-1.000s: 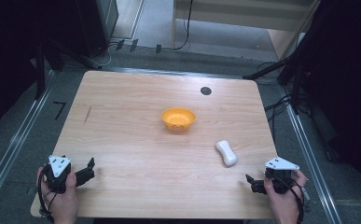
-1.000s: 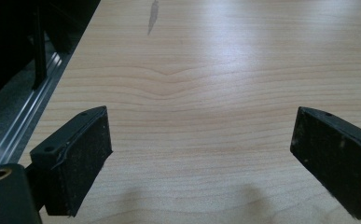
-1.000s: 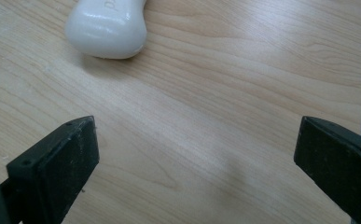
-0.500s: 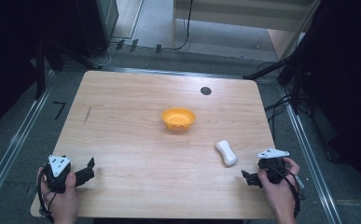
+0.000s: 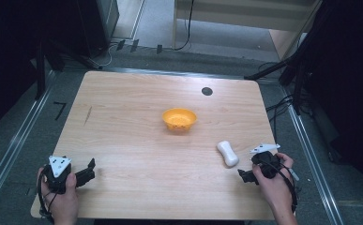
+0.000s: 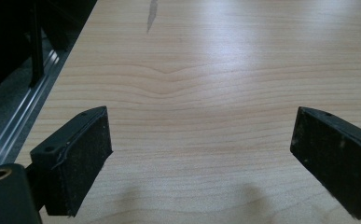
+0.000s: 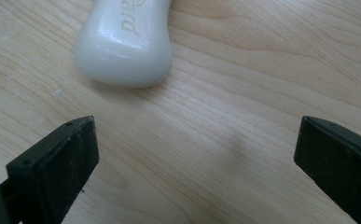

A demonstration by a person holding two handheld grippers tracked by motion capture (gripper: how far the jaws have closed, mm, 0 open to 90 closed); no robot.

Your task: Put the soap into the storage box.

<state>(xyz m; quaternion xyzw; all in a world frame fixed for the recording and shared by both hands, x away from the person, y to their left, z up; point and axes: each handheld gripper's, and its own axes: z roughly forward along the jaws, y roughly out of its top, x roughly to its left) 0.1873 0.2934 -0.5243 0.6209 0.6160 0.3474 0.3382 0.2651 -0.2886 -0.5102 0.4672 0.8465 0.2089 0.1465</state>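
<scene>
Your right gripper [image 5: 245,176] just beside the white soap [image 5: 228,153], jaws wide, your left gripper [image 5: 86,171] far from the soap, jaws wide, both holding nothing

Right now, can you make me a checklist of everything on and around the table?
Surface: wooden table, with a dark streak and a round black spot.
Job's things: white soap bar lying flat; orange bowl upright, apart from it.
Clutter: nothing seen.
Grippers: right gripper open, close to the soap, not touching; left gripper open over bare wood.
Cables: loops by the left hand; more cables on the floor at the right.
Surroundings: grey floor, metal rails, dark stands.
</scene>
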